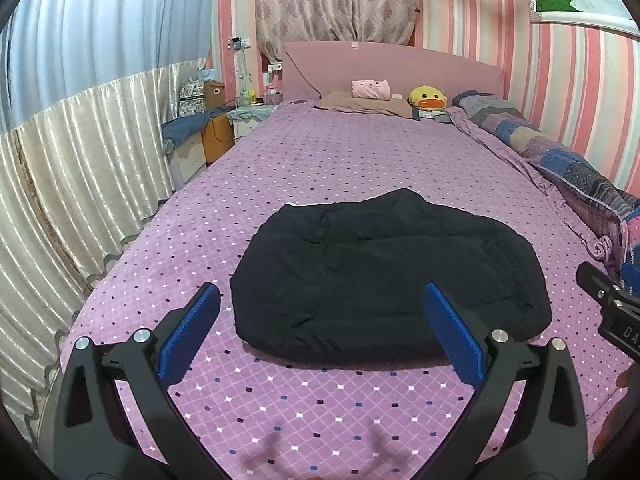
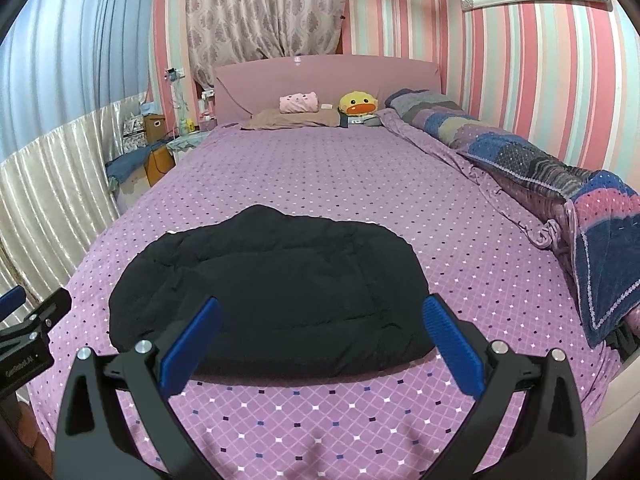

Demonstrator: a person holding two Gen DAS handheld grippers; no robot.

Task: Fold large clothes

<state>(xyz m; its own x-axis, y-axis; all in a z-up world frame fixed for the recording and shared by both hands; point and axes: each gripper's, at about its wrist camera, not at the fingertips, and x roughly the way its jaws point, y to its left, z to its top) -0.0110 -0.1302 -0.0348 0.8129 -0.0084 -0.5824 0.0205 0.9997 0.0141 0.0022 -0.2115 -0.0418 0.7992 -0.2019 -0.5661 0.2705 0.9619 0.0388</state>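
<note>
A black padded jacket [image 1: 384, 276] lies folded into a compact bundle on the purple dotted bedspread [image 1: 360, 160]; it also shows in the right wrist view [image 2: 272, 292]. My left gripper [image 1: 320, 320] is open and empty, held above the bed just in front of the bundle's near left part. My right gripper [image 2: 320, 328] is open and empty, held over the bundle's near edge. The right gripper's body shows at the right edge of the left wrist view [image 1: 612, 308]; the left gripper's body shows at the left edge of the right wrist view [image 2: 28, 340].
A rolled patchwork quilt [image 2: 560, 168] runs along the bed's right side by the striped wall. A pillow [image 2: 296, 118], a pink plush [image 2: 298, 102] and a yellow duck plush [image 2: 358, 104] lie at the headboard. Curtains and bedside clutter [image 1: 208, 120] stand on the left.
</note>
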